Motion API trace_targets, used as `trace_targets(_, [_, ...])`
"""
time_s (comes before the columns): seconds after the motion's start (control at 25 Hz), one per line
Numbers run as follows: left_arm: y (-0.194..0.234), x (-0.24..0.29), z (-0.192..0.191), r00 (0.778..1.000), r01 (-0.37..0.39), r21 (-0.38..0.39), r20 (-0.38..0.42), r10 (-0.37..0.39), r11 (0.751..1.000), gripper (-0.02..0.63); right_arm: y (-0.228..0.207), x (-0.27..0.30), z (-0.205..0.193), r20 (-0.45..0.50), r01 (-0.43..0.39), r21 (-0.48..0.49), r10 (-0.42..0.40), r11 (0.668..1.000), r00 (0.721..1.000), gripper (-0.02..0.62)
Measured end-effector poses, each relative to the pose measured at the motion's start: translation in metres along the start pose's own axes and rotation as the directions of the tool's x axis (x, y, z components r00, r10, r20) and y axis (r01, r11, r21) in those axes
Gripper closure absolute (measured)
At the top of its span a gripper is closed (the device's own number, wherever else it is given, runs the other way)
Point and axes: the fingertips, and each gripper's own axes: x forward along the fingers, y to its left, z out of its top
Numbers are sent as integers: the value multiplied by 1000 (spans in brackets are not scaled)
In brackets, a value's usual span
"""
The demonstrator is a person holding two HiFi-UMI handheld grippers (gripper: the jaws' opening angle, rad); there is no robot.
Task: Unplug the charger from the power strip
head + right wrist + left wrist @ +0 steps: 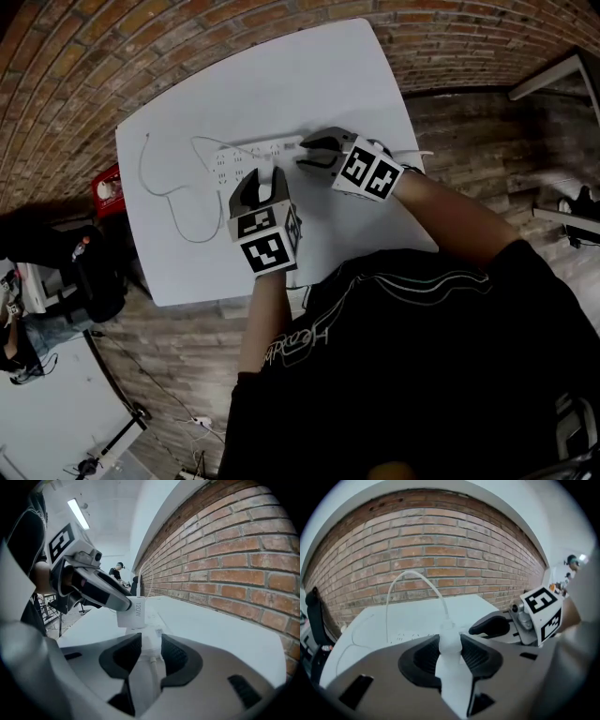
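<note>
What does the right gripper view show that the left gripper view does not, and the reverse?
Only the right gripper view: the "120W" print on the charger, the right gripper closed on the end of the power strip, and a ceiling lamp.
Only the left gripper view: the white cable arching up out of the charger's top.
Both: the charger held in the left gripper, the white table and the brick wall.

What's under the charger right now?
The power strip lies directly under the charger, its end clamped in the right gripper. The charger's body hides the prongs and socket, so seated or free cannot be told.
</note>
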Motion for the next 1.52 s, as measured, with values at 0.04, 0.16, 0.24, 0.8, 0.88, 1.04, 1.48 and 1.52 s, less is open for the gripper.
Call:
trace_targets(0.04, [-2,-1,-1,1000,-12,32,3,12,999,468,0,0,0,0,1,0,-1,1000,1000,482])
trace_targets(0.16, [3,-6,4,999,7,-29,37,-6,1000,469,2,1,0,1,-1,0,1,1000,1000,482])
trace_targets(0.24, [15,-16,18,996,13,-92,88,-5,996,469,1,1,0,1,-3,0,3,1000,1000,482])
trace_targets(0.8, [20,-96,37,887,421,-479,392,-242,770,469,-22,-23,32,87,50,303,-80,952,993,514])
trace_targets(0.88, [16,-115,32,867,466,-530,433,-246,709,469,-23,-48,51,164,54,344,-117,937,980,553])
trace_targets(1.04, [1,-157,28,796,590,-581,532,-287,561,469,-8,-105,89,335,-20,426,-137,904,932,568])
trace_targets(1.48, [-19,-229,35,711,692,-469,577,-403,549,469,86,-200,142,448,-88,384,-102,919,888,589])
trace_targets(1.52, [-18,-237,33,705,699,-460,573,-419,548,469,100,-200,146,441,-88,370,-91,925,893,592])
